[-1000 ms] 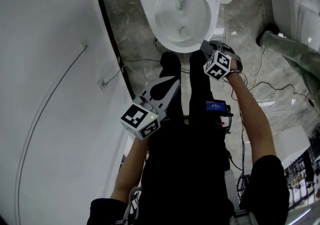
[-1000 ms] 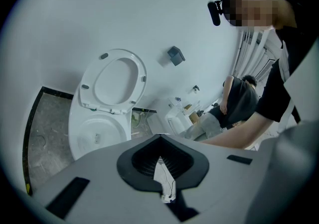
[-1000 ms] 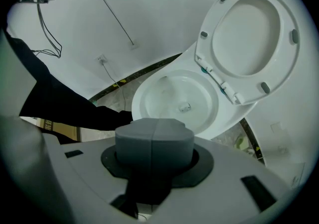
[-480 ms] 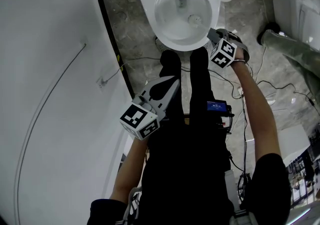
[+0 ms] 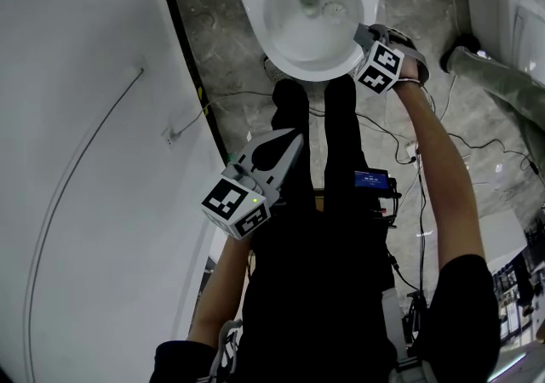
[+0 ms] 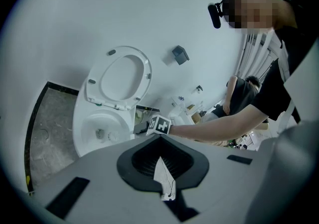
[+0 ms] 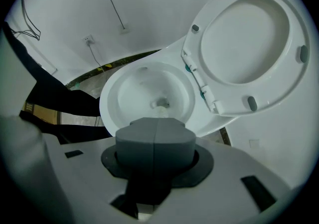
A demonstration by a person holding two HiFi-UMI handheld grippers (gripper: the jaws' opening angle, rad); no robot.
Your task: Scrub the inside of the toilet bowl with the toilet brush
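Observation:
The white toilet bowl (image 5: 285, 32) is at the top of the head view, its seat and lid (image 7: 249, 44) raised. My right gripper (image 5: 364, 39) hangs over the bowl's right rim, shut on the toilet brush; the handle is hidden by the jaws. The brush head (image 5: 334, 8) sits low inside the bowl toward the back right, and in the right gripper view the brush head (image 7: 160, 111) shows just past the closed pads (image 7: 155, 143). My left gripper (image 5: 294, 141) is held back over the person's legs, away from the toilet, jaws together with nothing in them. From the left gripper view the bowl (image 6: 102, 131) lies far ahead.
A white wall (image 5: 77, 160) with a socket (image 5: 173, 136) runs along the left. Cables (image 5: 451, 151) trail over the marble floor beside the toilet. Another person's leg (image 5: 502, 88) stands at the right. A small device with a blue screen (image 5: 372, 179) hangs at the waist.
My right gripper has moved farther along the bowl's right rim, and the brush head has swept from the bowl's front toward its back right. The left gripper has stayed put.

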